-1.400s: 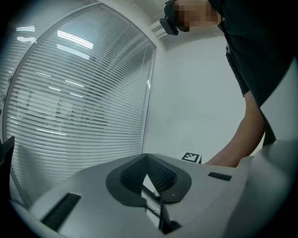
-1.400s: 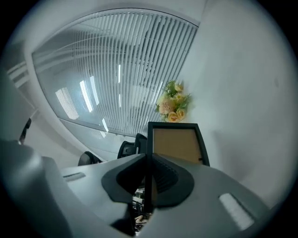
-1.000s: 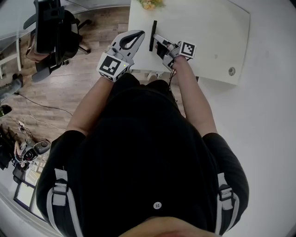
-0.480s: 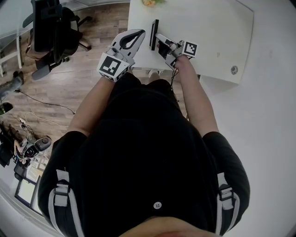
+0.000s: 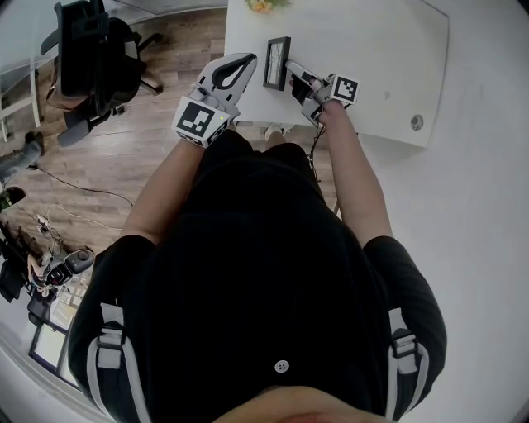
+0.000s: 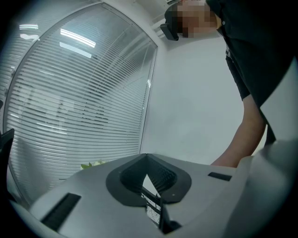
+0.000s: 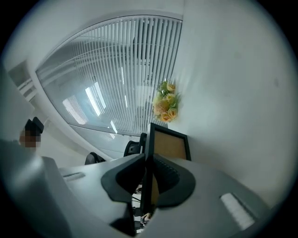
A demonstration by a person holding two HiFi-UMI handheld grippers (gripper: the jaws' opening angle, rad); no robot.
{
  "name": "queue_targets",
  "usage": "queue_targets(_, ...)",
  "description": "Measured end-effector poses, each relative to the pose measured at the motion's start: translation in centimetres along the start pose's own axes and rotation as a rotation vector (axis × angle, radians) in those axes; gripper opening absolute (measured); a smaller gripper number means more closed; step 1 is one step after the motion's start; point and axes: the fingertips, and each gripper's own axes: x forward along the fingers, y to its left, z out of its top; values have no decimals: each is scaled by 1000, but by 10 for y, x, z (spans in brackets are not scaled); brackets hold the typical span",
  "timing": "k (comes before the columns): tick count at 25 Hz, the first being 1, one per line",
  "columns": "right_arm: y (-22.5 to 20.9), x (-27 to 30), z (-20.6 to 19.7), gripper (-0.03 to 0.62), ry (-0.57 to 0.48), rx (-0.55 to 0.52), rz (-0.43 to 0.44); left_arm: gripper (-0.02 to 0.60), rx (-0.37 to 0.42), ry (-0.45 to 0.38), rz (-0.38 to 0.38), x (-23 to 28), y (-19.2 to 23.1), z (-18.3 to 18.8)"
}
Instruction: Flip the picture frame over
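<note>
A black picture frame [image 5: 277, 63] stands on one edge on the white table [image 5: 372, 49] and leans toward the left, one face showing from above. My right gripper [image 5: 289, 66] is shut on its near edge. In the right gripper view the frame [image 7: 170, 145] shows its brown backing, with its edge between the pads of the right gripper [image 7: 148, 155]. Those jaws have just been opening slightly, the frame still between them. My left gripper [image 5: 250, 58] hangs shut and empty just left of the frame, by the table's edge. The left gripper [image 6: 145, 155] has its tips together.
Yellow flowers [image 5: 266, 7] stand at the table's far edge, just beyond the frame; the same flowers [image 7: 166, 104] show in the right gripper view. A round grommet [image 5: 417, 122] sits near the table's right corner. A black office chair [image 5: 91, 58] stands on the wood floor at left.
The frame stood edge-on to the head view before; now it tips leftward and shows a face. The right gripper has shifted slightly with it. The left gripper has stayed put.
</note>
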Motion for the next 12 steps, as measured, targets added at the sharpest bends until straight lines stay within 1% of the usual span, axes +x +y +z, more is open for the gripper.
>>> queue_targets(2, -4, -5, 5, 67, -12, -18, -23, 5, 0, 0, -1, 1, 0, 0)
queue_targets(4, -7, -10, 8, 93, -19, -25, -46, 5, 2, 0, -2, 2, 0, 1)
queue_targets(7, -11, -16, 8, 114, -15, -37, -82, 5, 5, 6, -5, 2, 0, 0)
queue_targets(12, -23, -24, 10, 121, 24, -142, -202, 5, 3, -2, -7, 3, -1, 2)
